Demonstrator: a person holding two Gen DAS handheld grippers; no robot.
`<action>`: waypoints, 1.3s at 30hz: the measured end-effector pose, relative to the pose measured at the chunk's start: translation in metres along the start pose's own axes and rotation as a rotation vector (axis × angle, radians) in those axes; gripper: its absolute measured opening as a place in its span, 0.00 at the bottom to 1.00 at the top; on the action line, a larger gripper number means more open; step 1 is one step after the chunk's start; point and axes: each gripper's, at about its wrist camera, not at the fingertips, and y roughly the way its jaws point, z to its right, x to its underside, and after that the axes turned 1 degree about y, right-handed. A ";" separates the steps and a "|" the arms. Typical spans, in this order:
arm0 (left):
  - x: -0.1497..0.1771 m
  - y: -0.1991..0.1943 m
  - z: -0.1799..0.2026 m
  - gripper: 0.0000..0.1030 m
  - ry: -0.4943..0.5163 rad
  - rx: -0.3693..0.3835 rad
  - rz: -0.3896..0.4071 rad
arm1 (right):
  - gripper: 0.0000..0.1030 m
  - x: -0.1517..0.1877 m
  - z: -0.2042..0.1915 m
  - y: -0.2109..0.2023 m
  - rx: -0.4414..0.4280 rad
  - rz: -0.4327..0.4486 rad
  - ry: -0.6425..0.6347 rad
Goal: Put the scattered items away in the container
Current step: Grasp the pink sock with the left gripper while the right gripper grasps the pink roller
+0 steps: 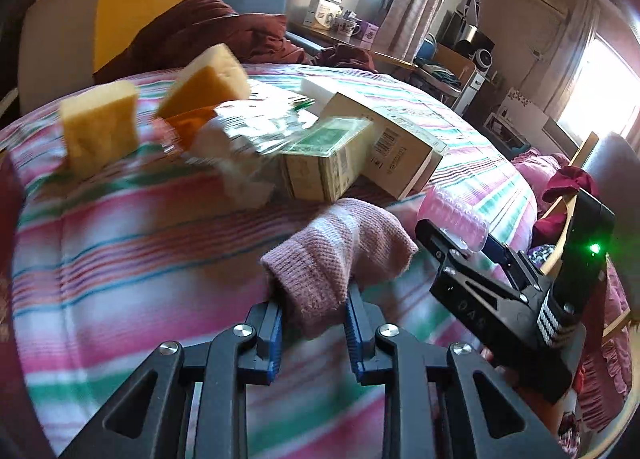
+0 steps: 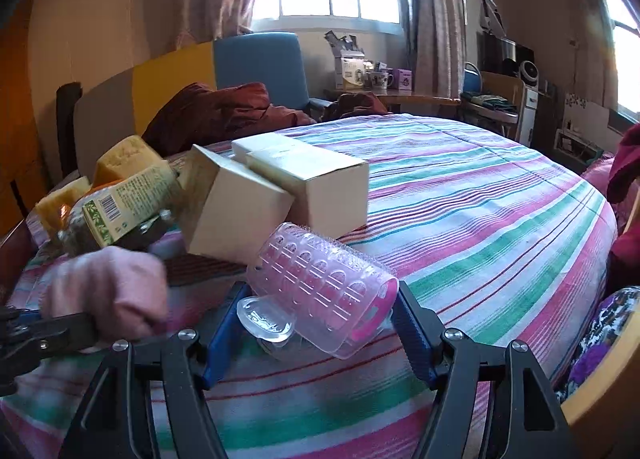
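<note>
My left gripper (image 1: pixel 314 323) is shut on a pink knitted sock (image 1: pixel 340 255) and holds it above the striped bedspread (image 1: pixel 120 243). The sock also shows in the right wrist view (image 2: pixel 108 291). My right gripper (image 2: pixel 316 331) has its jaws around a pink clear hair roller (image 2: pixel 320 291), the pads close to its ends; the roller also shows in the left wrist view (image 1: pixel 452 211). The right gripper body (image 1: pixel 500 283) sits right of the sock. Yellow sponges (image 1: pixel 100 127), cardboard boxes (image 1: pixel 384 139) and a green packet (image 1: pixel 264 131) lie scattered further back.
A round container rim (image 2: pixel 600 387) with patterned fabric inside shows at lower right. A dark red blanket (image 2: pixel 224 111) lies at the head of the bed. A side table with mugs (image 2: pixel 376 79) stands beyond.
</note>
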 end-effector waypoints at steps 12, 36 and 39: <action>0.034 -0.051 -0.043 0.24 -0.088 -0.108 0.059 | 0.69 0.015 -0.063 -0.026 -0.183 -0.062 -0.100; 0.028 -0.046 -0.009 0.42 0.190 -0.200 0.060 | 0.69 0.026 -0.084 -0.041 -0.311 -0.105 -0.133; 0.031 -0.043 -0.008 0.37 0.196 -0.193 0.079 | 0.69 0.026 -0.084 -0.041 -0.315 -0.103 -0.134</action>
